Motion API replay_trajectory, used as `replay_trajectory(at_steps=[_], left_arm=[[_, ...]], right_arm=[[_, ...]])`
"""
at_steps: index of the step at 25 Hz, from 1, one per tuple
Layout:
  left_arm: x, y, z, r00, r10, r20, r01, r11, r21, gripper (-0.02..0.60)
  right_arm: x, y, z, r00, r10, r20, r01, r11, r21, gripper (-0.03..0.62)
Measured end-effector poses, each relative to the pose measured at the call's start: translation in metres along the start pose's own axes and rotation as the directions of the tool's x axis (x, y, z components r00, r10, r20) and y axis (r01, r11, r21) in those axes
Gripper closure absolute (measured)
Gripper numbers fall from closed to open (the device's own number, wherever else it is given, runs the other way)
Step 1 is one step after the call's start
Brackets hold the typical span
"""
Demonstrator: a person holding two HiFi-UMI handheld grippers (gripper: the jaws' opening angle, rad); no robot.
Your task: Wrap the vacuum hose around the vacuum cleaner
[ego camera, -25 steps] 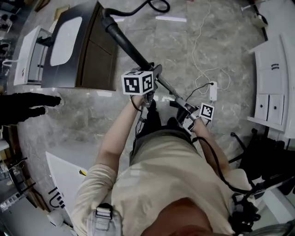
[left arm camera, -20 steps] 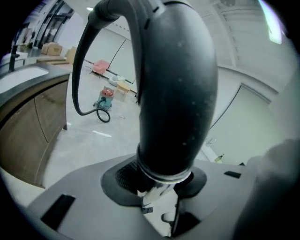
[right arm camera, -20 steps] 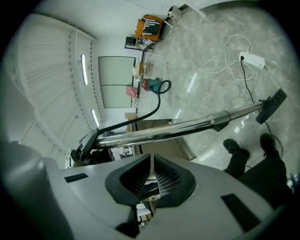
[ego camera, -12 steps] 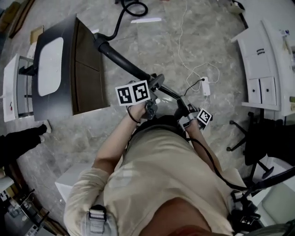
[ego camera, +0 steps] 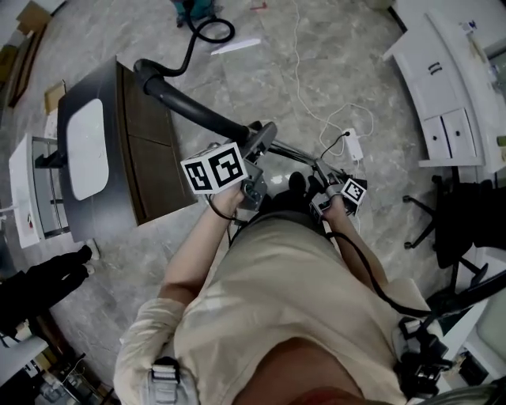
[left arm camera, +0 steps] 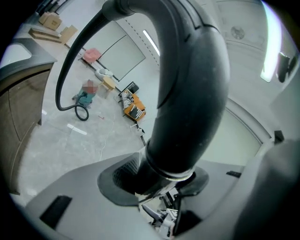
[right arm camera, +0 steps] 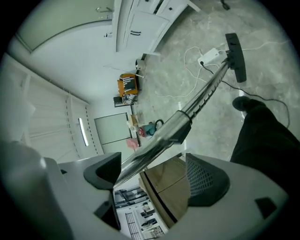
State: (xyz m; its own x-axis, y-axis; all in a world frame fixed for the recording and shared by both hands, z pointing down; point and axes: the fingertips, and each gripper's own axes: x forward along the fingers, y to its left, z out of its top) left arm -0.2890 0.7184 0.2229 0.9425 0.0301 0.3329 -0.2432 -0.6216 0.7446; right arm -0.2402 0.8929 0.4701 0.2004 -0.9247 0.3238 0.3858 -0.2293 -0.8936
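The thick black hose handle (left arm camera: 187,93) curves up between the jaws of my left gripper (left arm camera: 157,183). Both pads press on it, though the jaws have just been opening a little. In the head view the left gripper (ego camera: 257,150) holds this black tube (ego camera: 190,107) in front of the person's chest. From there the thin hose (ego camera: 207,32) trails over the floor to the teal vacuum cleaner (ego camera: 192,9). My right gripper (right arm camera: 154,176) has just been opening. The metal wand (right arm camera: 197,105) lies along its left pad, well clear of the right one. The floor nozzle (right arm camera: 236,56) is at the wand's far end.
A dark cabinet with a white top (ego camera: 103,150) stands at the left. A white power strip (ego camera: 353,146) and its cable lie on the floor ahead. White cupboards (ego camera: 443,87) and a black office chair (ego camera: 458,229) are at the right. Another person's dark sleeve (ego camera: 39,277) reaches in from the far left.
The left gripper has risen with the black handle and turned. The right gripper has turned and shifted slightly along the wand. The head has swung, so the cabinet and floor have shifted in view.
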Motion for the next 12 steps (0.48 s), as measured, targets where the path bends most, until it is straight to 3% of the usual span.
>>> replay_trajectory(at_steps=[6,12], left_arm=[[-0.007,-0.041,0.033,0.999,-0.034,0.029,0.032,0.997,0.068,0.394],[0.003,-0.053,0.049,1.000,-0.031,-0.001,0.031,0.993,0.112,0.394]], right_arm=[[0.040,-0.005,0.046,0.980,0.040,0.196,-0.066,0.989,0.131,0.194],[0.087,-0.010,0.070,0.984,0.113,0.140,-0.142,0.965,0.221,0.195]])
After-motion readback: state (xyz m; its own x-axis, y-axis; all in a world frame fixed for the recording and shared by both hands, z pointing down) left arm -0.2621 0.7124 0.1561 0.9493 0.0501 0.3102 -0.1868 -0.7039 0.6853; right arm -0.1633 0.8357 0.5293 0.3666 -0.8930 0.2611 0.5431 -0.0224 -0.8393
